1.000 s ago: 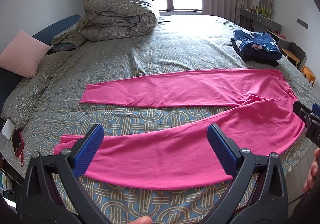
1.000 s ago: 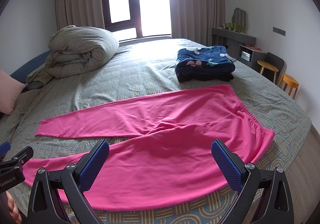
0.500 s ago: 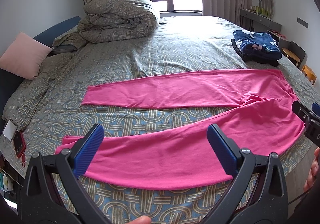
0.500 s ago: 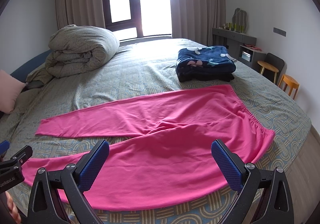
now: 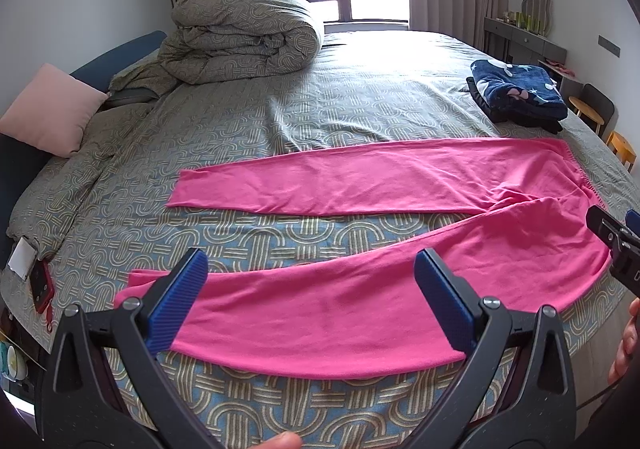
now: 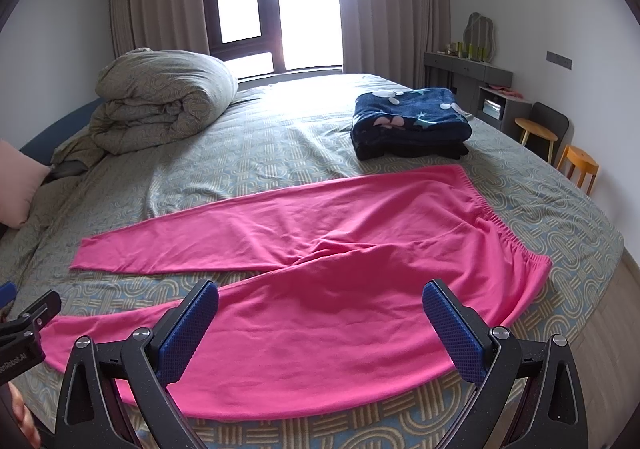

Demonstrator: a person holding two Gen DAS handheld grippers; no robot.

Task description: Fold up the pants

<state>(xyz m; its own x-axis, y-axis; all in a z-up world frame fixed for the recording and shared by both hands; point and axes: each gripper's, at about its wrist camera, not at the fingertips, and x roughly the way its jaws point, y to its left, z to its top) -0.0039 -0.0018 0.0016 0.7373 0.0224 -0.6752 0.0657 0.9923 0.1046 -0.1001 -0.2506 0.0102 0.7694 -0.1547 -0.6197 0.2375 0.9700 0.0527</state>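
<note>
Bright pink pants point(image 5: 360, 301) point(image 6: 340, 281) lie flat across the bed, legs spread in a V toward the left, waistband at the right. The near leg runs along the bed's front edge. My left gripper point(image 5: 312, 289) hovers open above the near leg's lower part, nothing between its blue pads. My right gripper point(image 6: 320, 317) hovers open above the near leg's thigh part, also empty. The right gripper's tip point(image 5: 612, 241) shows at the left wrist view's right edge; the left gripper's tip point(image 6: 28, 325) shows at the right wrist view's left edge.
A rolled duvet point(image 5: 240, 33) lies at the bed's far left, with a pink pillow point(image 5: 48, 109) by the headboard. Folded dark blue clothes point(image 6: 412, 121) sit just beyond the waistband. A red phone point(image 5: 40, 285) lies at the bed's left edge. Stools point(image 6: 576, 165) and a dresser point(image 6: 468, 73) stand at right.
The left wrist view has shifted slightly left and back, so the pants sit a little further right in it. The right gripper and the pants have stayed put.
</note>
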